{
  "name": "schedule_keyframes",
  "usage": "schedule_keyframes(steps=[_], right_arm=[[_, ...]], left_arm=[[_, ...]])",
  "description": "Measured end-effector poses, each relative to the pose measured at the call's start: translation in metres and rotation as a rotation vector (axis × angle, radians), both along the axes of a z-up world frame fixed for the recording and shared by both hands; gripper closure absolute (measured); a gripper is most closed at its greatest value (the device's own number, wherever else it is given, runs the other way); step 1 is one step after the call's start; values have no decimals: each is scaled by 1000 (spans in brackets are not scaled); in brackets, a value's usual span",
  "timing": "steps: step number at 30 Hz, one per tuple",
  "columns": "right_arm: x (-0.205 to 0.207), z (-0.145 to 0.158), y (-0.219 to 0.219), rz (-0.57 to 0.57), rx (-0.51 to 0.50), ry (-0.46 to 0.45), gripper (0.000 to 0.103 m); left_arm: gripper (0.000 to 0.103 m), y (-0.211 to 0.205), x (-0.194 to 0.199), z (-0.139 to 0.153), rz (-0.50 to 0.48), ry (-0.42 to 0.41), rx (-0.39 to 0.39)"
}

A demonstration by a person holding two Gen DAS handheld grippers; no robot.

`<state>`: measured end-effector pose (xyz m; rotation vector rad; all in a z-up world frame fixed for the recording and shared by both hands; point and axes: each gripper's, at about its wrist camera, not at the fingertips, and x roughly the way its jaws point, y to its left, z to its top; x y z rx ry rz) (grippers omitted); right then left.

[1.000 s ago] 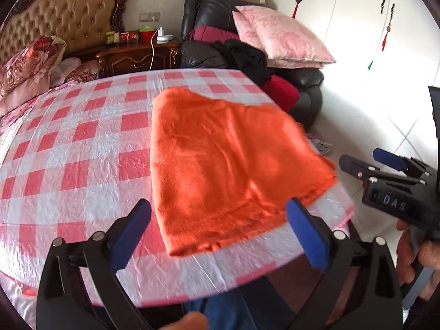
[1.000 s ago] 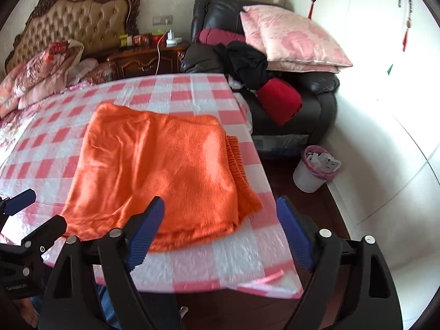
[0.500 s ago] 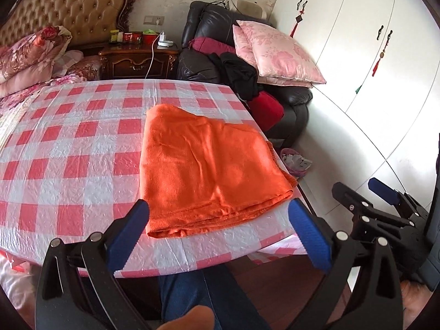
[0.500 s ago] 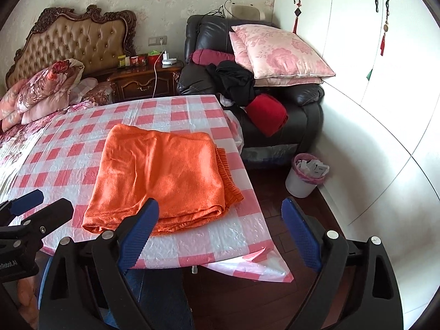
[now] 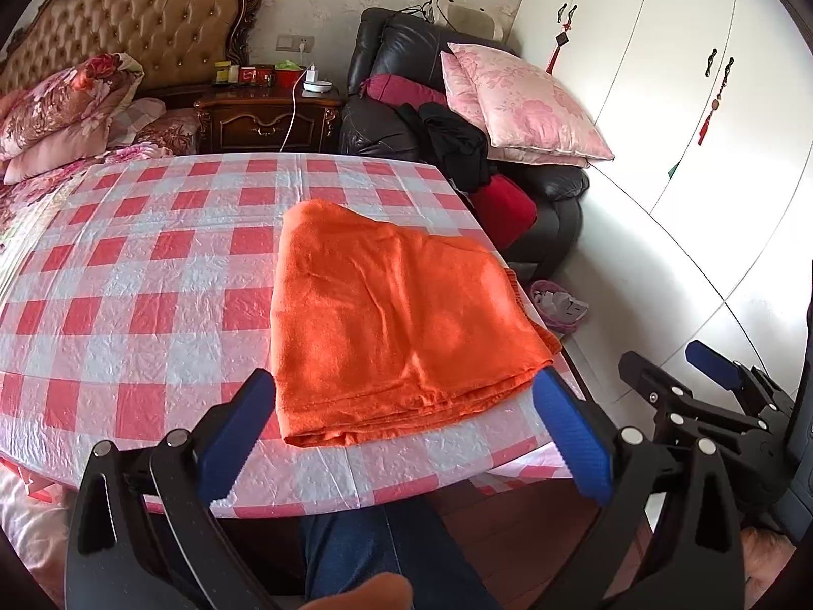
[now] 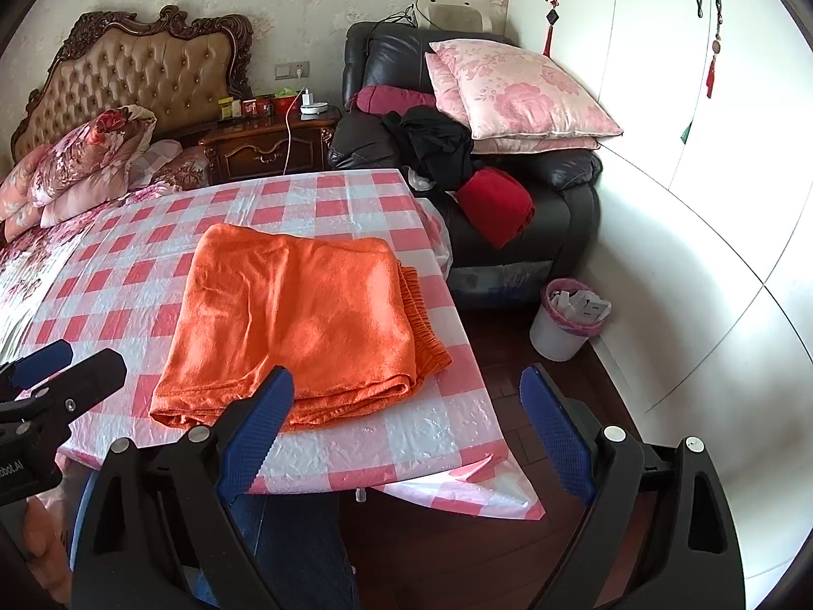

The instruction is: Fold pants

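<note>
The orange pants (image 5: 396,320) lie folded in a flat stack on the red-and-white checked table (image 5: 142,274), near its right front corner; they also show in the right wrist view (image 6: 300,315). My left gripper (image 5: 406,432) is open and empty, held back off the table's front edge. My right gripper (image 6: 406,427) is open and empty, also pulled back from the table. The right gripper shows at the right of the left wrist view (image 5: 711,386), and the left gripper at the left of the right wrist view (image 6: 56,381).
A black leather armchair (image 6: 533,193) piled with pink pillows and clothes stands behind the table. A small bin (image 6: 569,320) sits on the wood floor at right. White wardrobe doors (image 6: 711,127) line the right. A bed and nightstand (image 6: 264,147) stand behind. The person's leg (image 5: 386,549) is below.
Both grippers have pulled back and up from the pants, so the table and the folded stack look farther away. The pants have not moved.
</note>
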<state>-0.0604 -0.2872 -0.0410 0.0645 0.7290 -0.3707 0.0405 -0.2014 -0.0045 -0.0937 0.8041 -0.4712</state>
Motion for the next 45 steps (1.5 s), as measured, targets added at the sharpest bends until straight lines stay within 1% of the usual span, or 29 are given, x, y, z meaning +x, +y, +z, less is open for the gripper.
schedule_keyframes(steps=[6,13,33,37,40,41,45], right_arm=[[0,-2,-1,-6,3,-3,15],[-1,-3,0,-7,4,-2,15],[-2,-4,0,-6,6,-1,15],[-2,-4,0,-7,6,-1,15],[-2,-4,0,-7,6,-1,15],[-2,-4,0,-8,6,-1,15],[-2,-8,0,-14,6,1,15]], left_arm=[[2,-1,1,-2,-1,8,7],[2,-3,0,-5,-3,5,34],[2,-3,0,-4,0,-5,44],[2,-2,1,-4,2,-15,49],[2,-5,1,-4,5,-48,66],[2,-7,2,-5,-3,-46,63],[2,-8,13,-6,-47,-13,-3]])
